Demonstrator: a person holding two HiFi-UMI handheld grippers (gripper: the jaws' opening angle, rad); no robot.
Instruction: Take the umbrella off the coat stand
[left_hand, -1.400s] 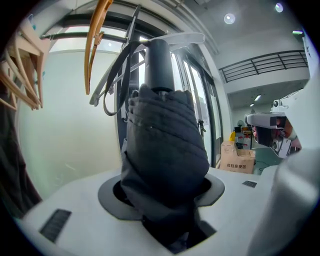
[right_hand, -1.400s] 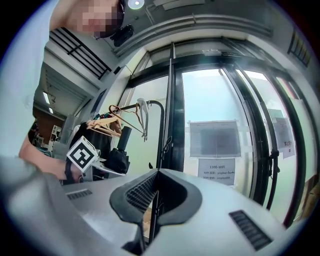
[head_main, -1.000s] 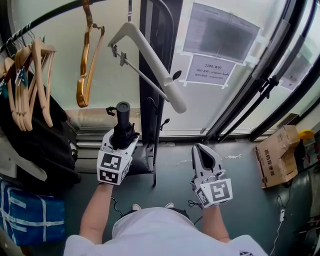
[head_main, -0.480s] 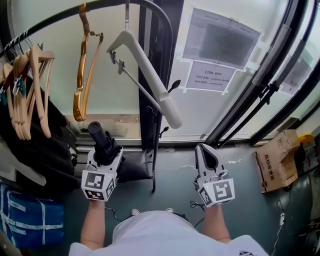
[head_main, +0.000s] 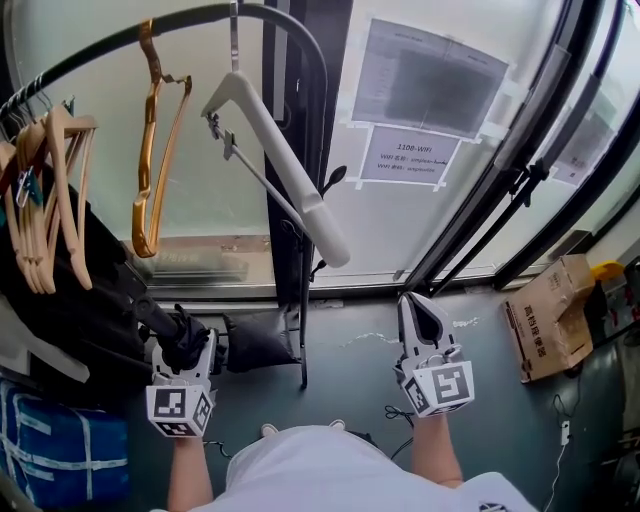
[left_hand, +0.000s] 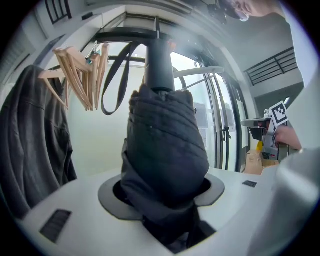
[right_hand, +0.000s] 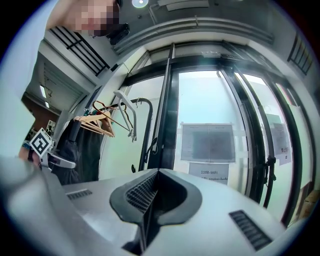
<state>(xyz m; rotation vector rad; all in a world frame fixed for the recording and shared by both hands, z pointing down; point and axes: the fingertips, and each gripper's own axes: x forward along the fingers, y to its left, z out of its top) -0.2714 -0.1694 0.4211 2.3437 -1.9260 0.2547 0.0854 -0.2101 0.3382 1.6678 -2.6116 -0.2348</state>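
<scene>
**Inspector:** State of the claws, and where is the item?

**Operator:** Left claw (head_main: 183, 348) is clamped round the folded black umbrella (left_hand: 165, 150), with fabric filling the gap between its jaws; the umbrella sits low at the left, its handle tilted toward the dark coat (head_main: 70, 300) and apart from the coat stand (head_main: 288, 150); right claw (head_main: 420, 318) is closed on nothing and idle.

**Inspector:** Recommended handling for this step?

**Operator:** Judged to be the carry-away; keep the grip firm on the bundle, since soft fabric may slip; steer the handle clear of the coat and the wooden hangers (head_main: 50, 170); watch the strap loop (left_hand: 111, 80) — whether it is free of the rail cannot be told.

**Inspector:** Change against a second ago?

**Operator:** Then the umbrella stood nearly upright just beside the stand's post; now it has swung left and lower, and leans over; the right claw is much where it was — no change of note.
</scene>
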